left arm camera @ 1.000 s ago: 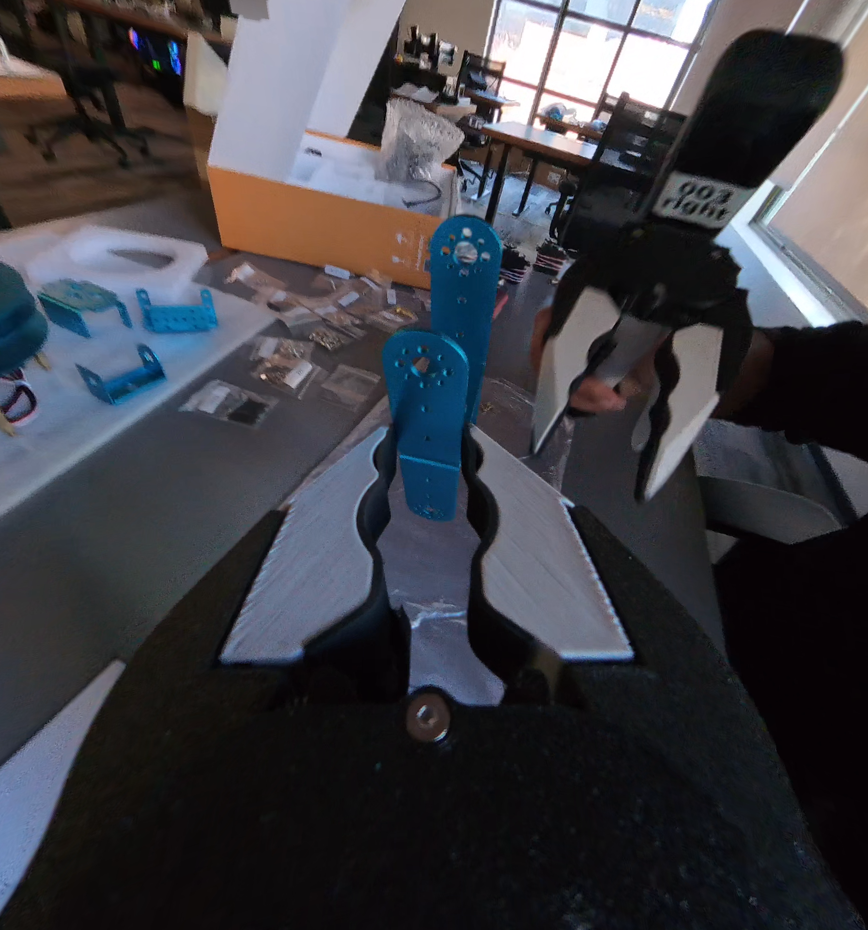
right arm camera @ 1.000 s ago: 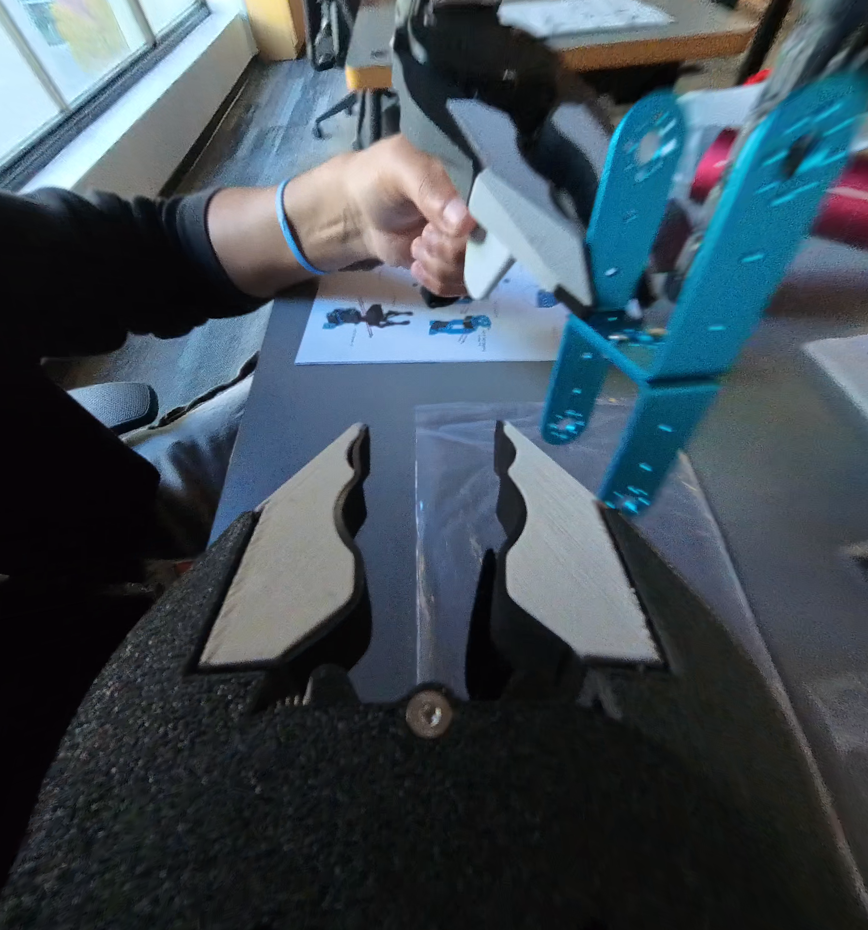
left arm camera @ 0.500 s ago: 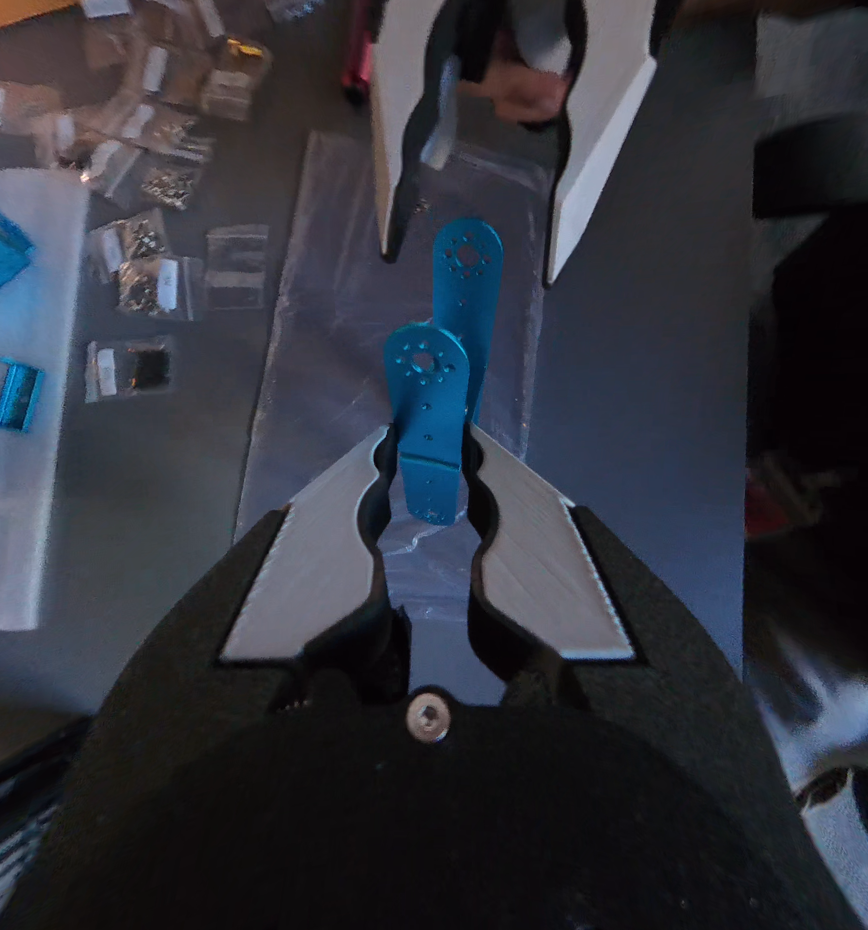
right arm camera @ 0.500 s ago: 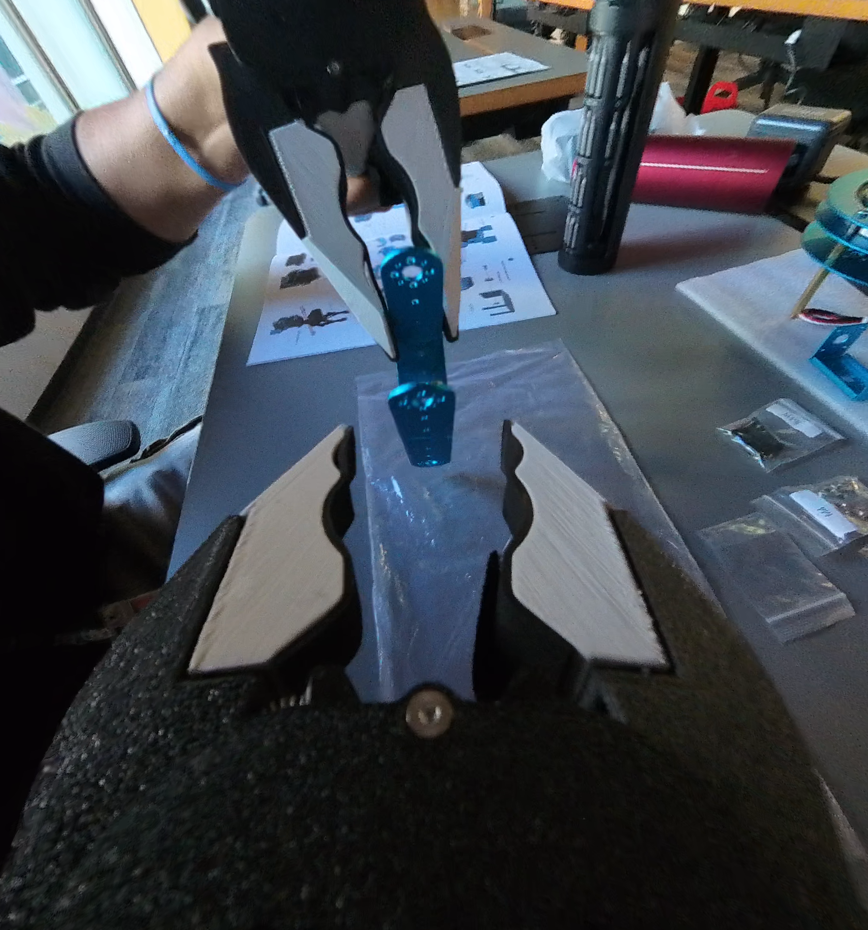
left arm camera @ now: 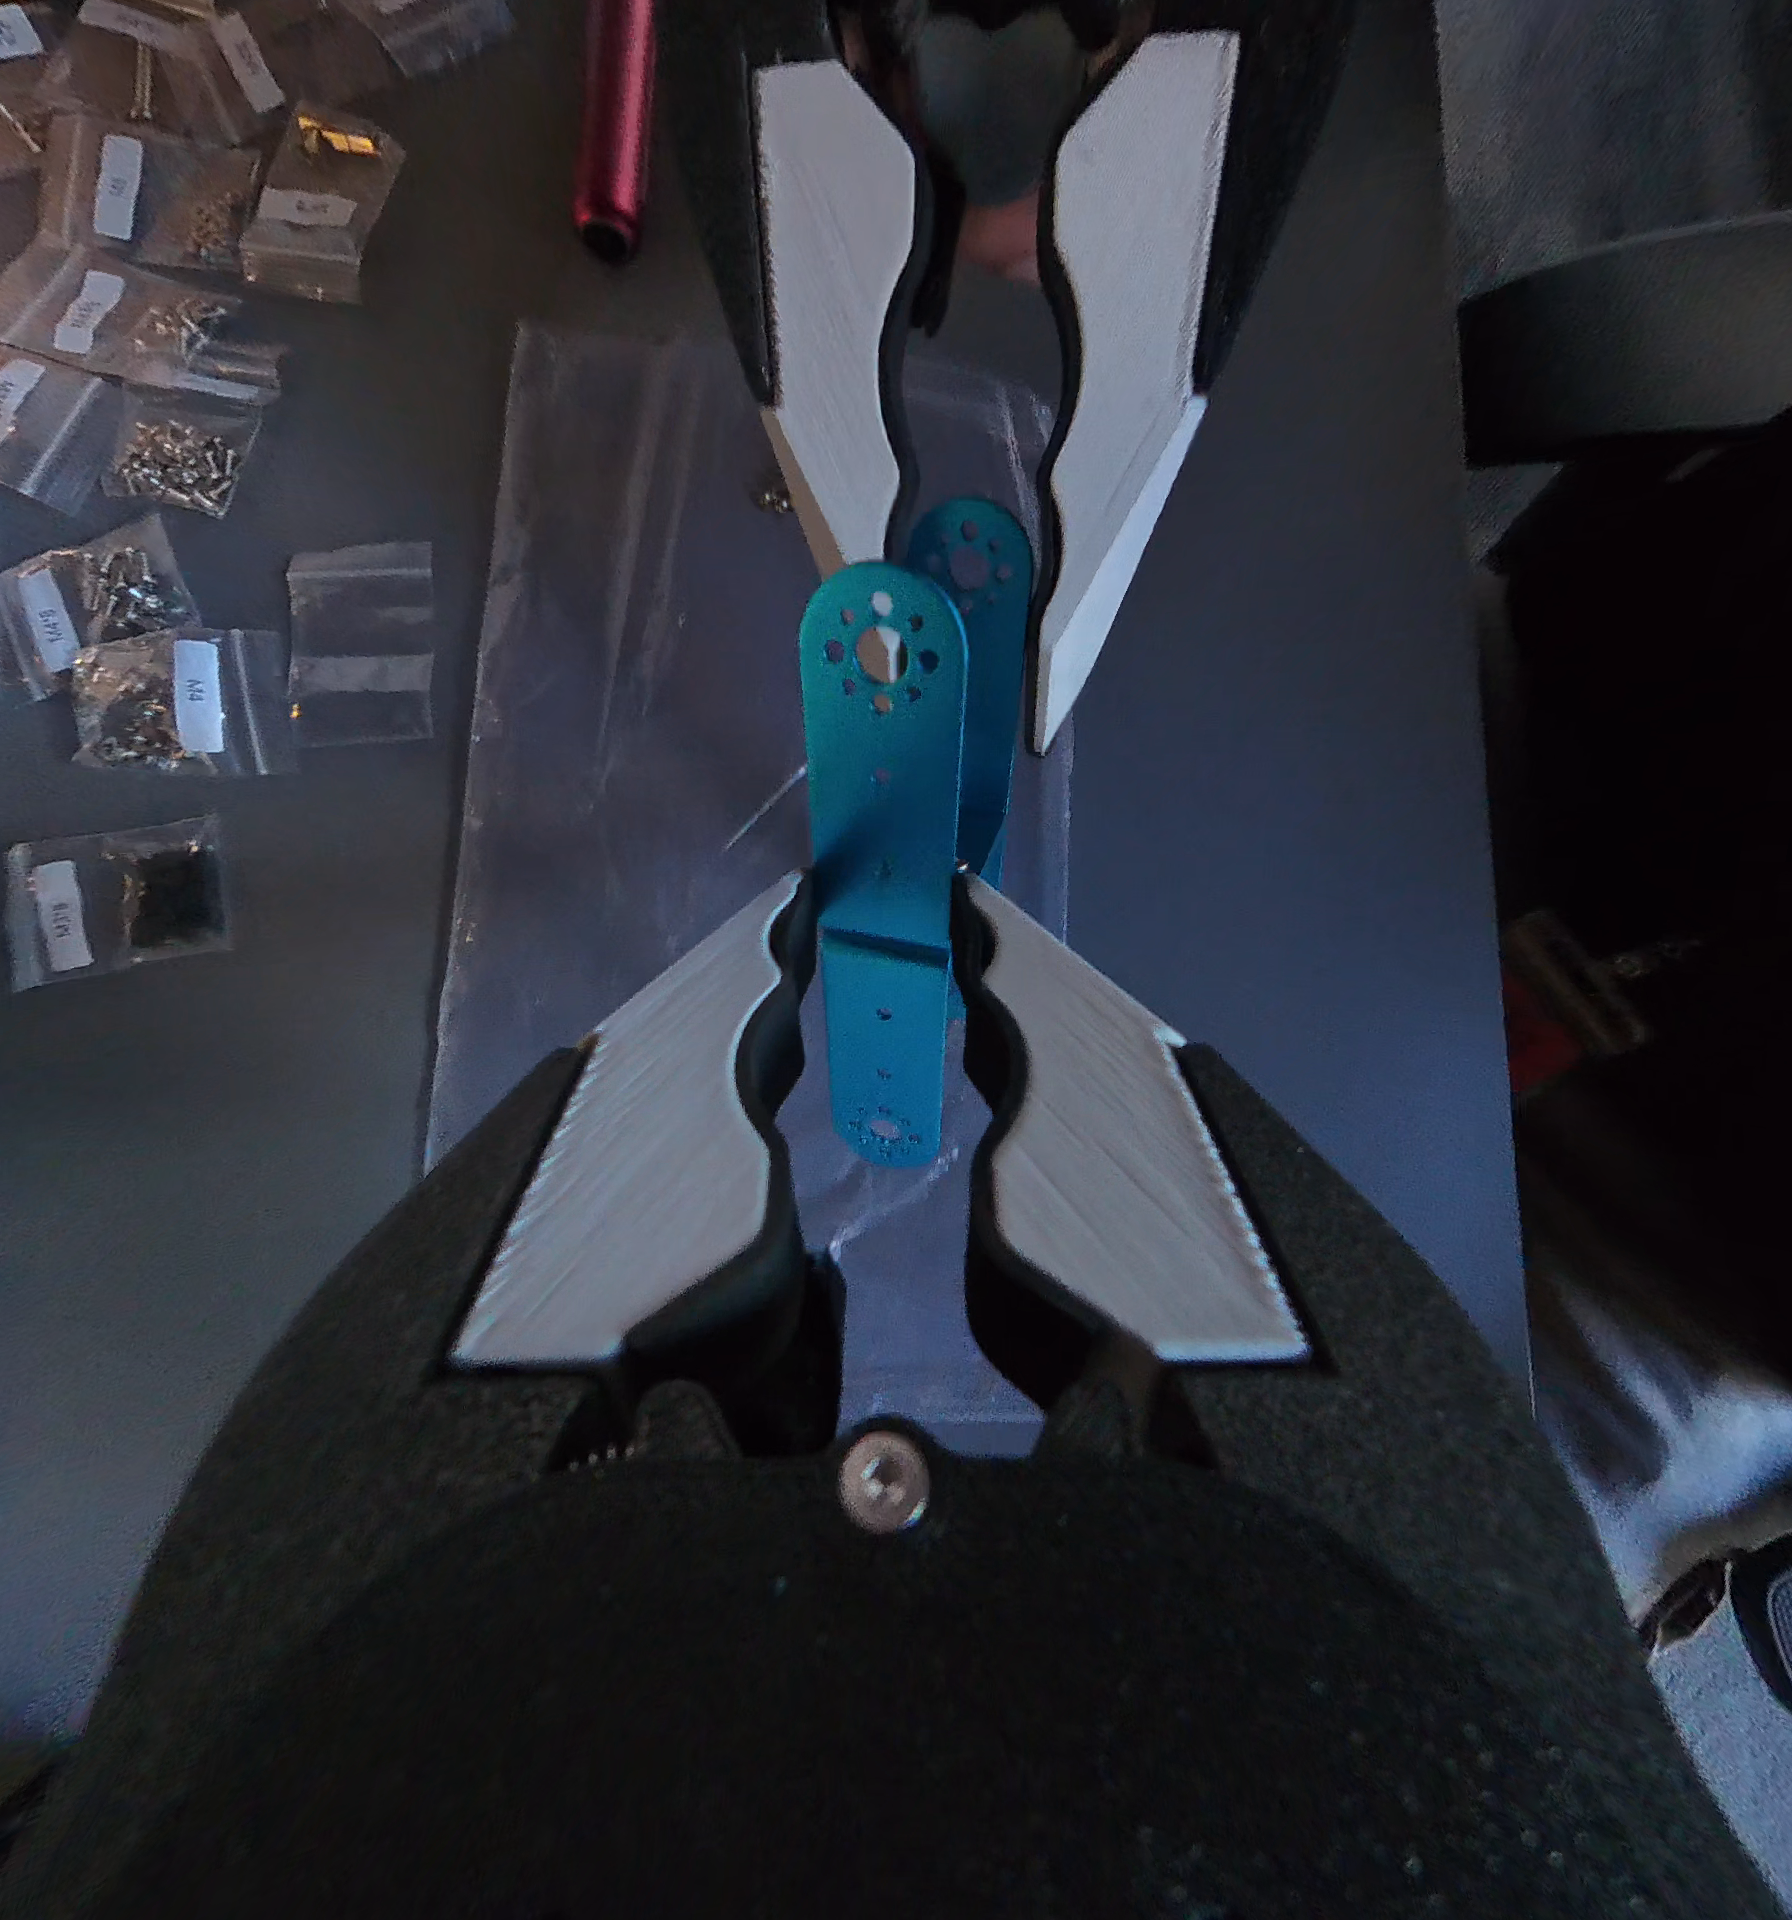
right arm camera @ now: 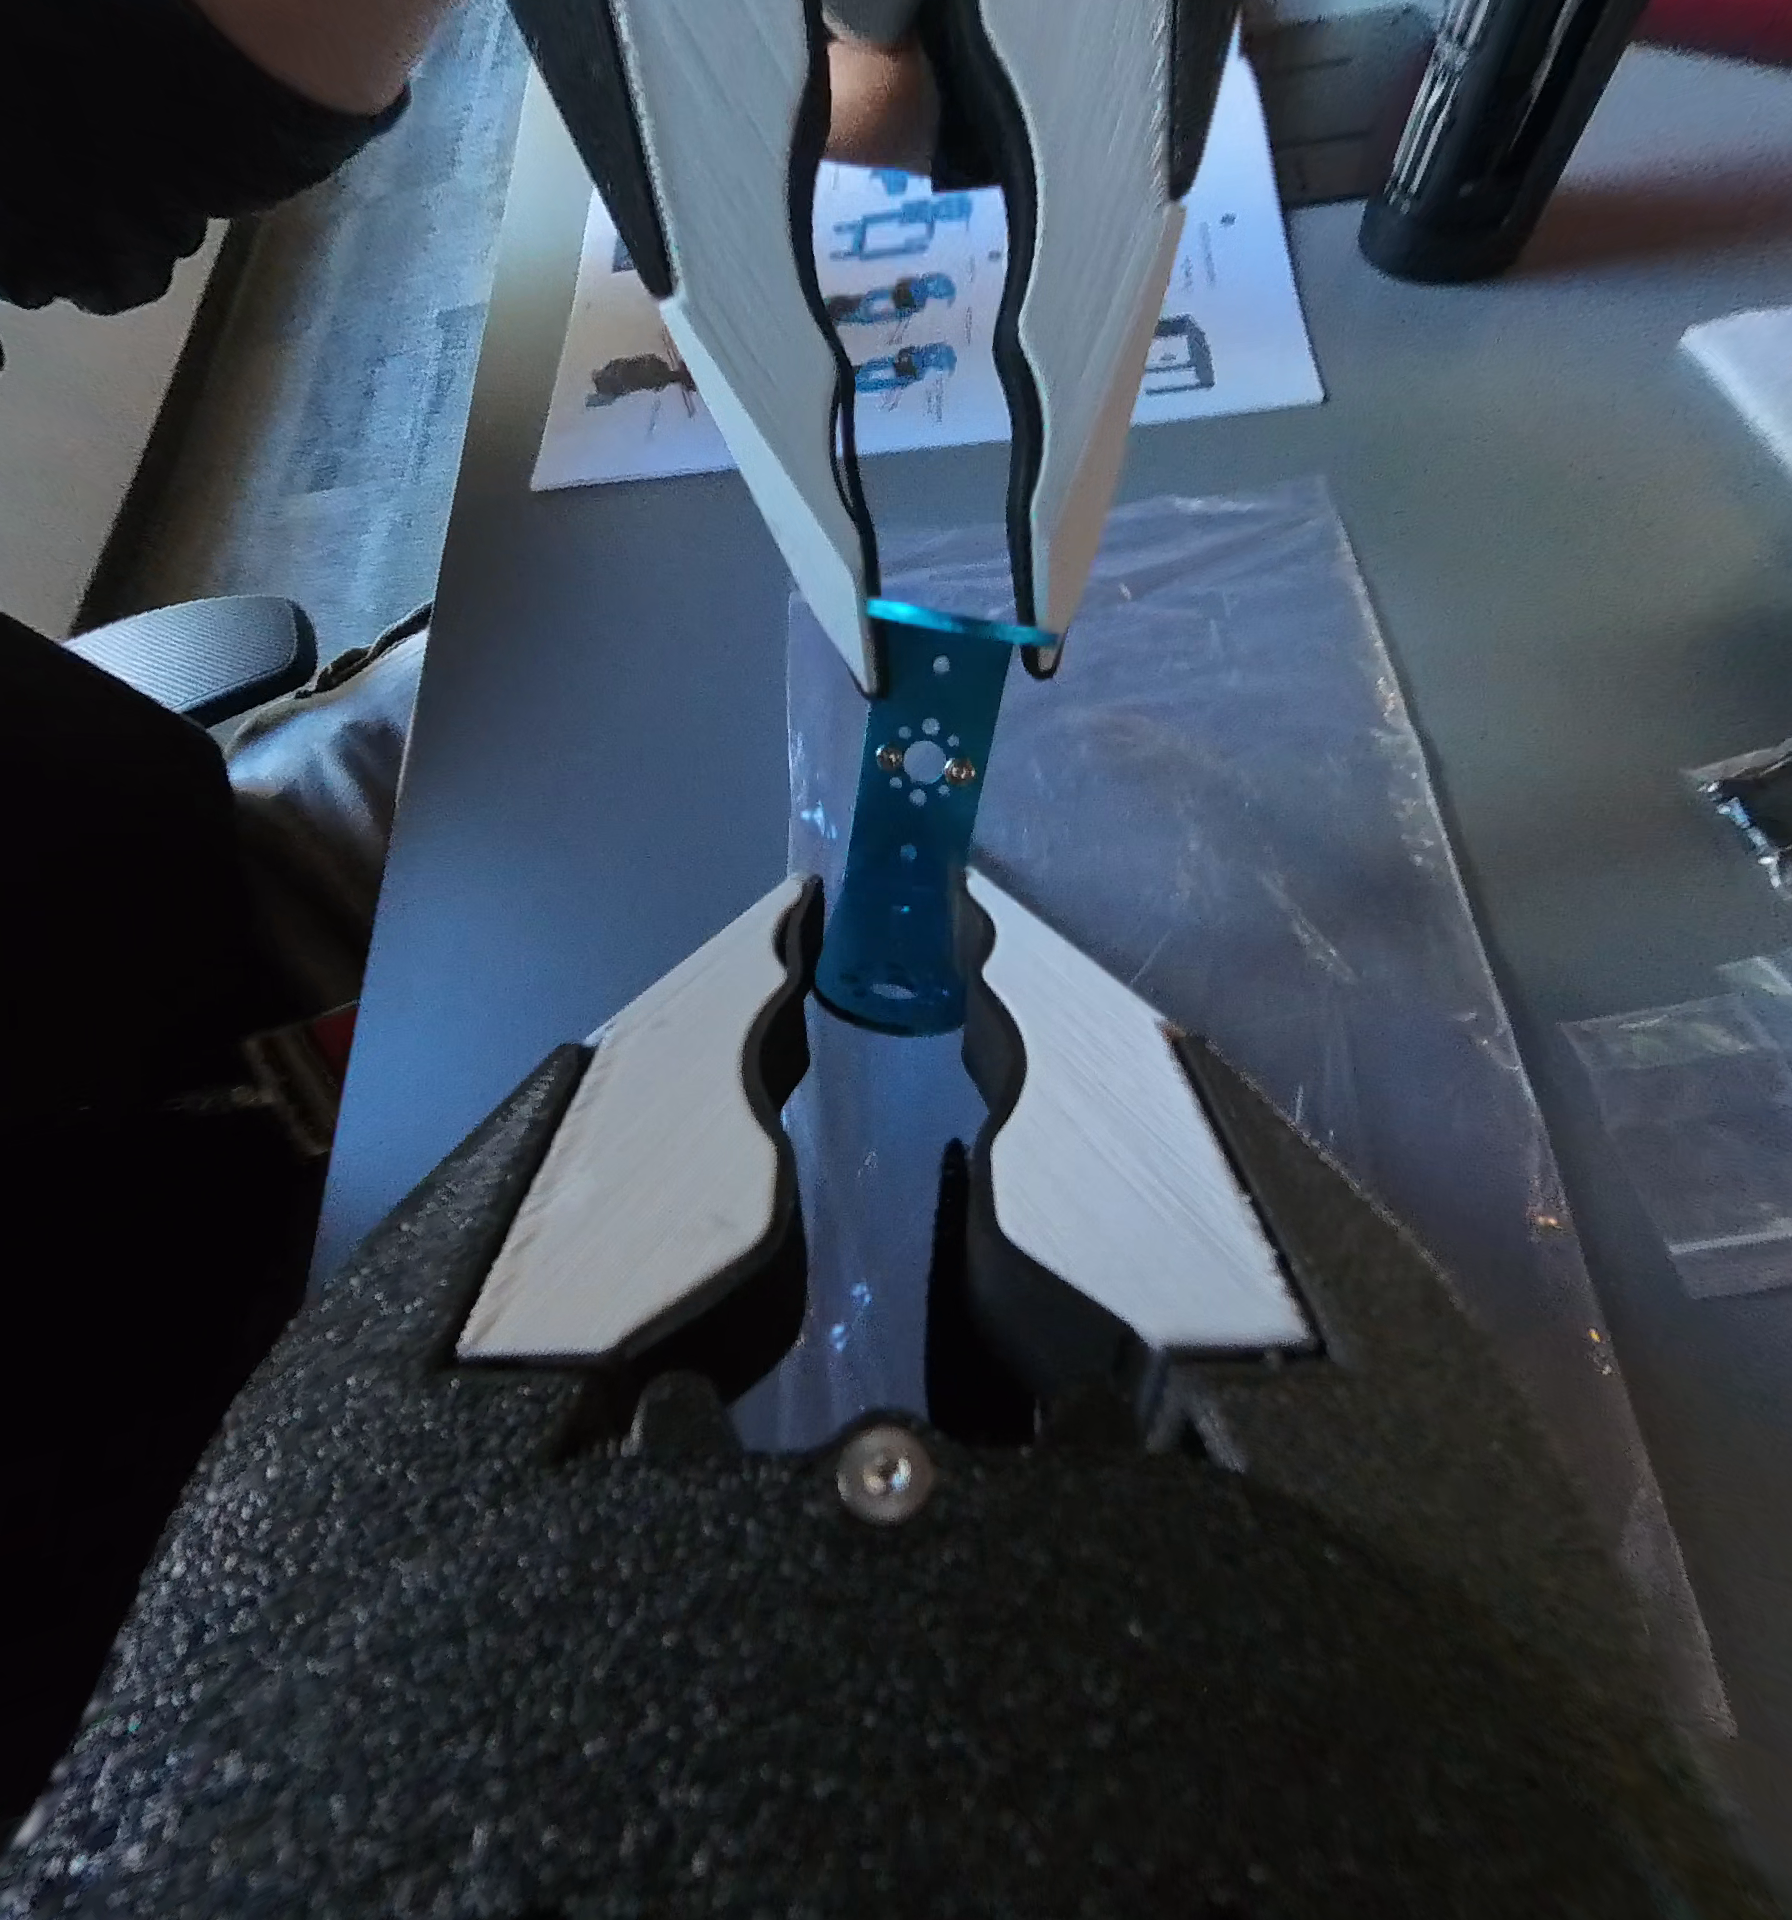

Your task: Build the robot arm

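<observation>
Both hand-held grippers (left arm camera: 879,894) (right arm camera: 892,904) pinching blue bracket (left arm camera: 884,790).

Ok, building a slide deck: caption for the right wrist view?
Both grippers, right and left, close on one blue bracket above a clear plastic bag.

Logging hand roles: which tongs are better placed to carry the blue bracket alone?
Left, probably: left tongs clamp the bracket at its bend; right tongs only pinch one arm's tip.
</observation>
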`<action>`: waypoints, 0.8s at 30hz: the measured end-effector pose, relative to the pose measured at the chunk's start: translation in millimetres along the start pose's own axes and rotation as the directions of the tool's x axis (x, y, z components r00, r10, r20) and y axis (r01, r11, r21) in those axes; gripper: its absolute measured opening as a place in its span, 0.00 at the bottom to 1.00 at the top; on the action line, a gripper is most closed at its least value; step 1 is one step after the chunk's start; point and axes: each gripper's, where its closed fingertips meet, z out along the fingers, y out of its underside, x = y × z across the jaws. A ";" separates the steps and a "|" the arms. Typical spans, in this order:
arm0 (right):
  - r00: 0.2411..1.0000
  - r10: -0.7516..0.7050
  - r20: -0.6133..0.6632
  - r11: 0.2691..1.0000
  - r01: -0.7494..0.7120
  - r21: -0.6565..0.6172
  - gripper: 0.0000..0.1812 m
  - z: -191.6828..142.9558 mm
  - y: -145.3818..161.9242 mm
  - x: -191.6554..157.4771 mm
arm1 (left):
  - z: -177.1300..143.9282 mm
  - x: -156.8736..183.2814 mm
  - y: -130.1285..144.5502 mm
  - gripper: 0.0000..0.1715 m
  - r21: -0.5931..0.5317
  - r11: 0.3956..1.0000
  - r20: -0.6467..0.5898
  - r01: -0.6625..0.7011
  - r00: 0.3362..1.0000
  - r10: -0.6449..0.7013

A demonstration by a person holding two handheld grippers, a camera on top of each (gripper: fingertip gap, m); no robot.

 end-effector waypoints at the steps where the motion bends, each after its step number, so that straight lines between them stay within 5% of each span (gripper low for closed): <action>1: 1.000 0.012 0.012 1.000 -0.012 -0.007 0.13 0.1 2.1 2.0 | 1.3 -1.5 -0.6 0.15 0.024 1.000 -0.012 0.011 1.000 -0.010; 8: 0.990 0.042 0.136 0.999 -0.040 -0.019 0.09 1.6 -0.6 5.6 | -1.4 -12.2 -2.3 0.14 0.047 0.995 -0.099 0.094 0.991 -0.089; 10: 0.980 0.003 0.198 0.999 -0.010 0.033 0.26 0.7 -16.1 1.6 | -9.6 -15.9 1.8 0.14 -0.017 0.997 -0.083 0.072 0.994 -0.073; 14: 0.986 -0.078 0.150 0.995 0.069 0.065 0.42 17.9 -33.4 25.6 | -23.0 -38.5 21.3 0.14 -0.149 0.984 -0.020 0.096 0.995 -0.100; 20: 0.997 0.004 0.071 1.000 -0.005 0.023 0.30 48.4 -34.7 54.2 | -17.9 -66.4 54.6 0.14 -0.246 0.951 0.074 0.185 0.982 -0.172; 24: 0.992 -0.113 -0.047 0.990 0.109 -0.085 0.27 55.7 -13.2 47.5 | -7.2 -67.9 63.0 0.14 -0.250 0.944 0.077 0.214 0.977 -0.201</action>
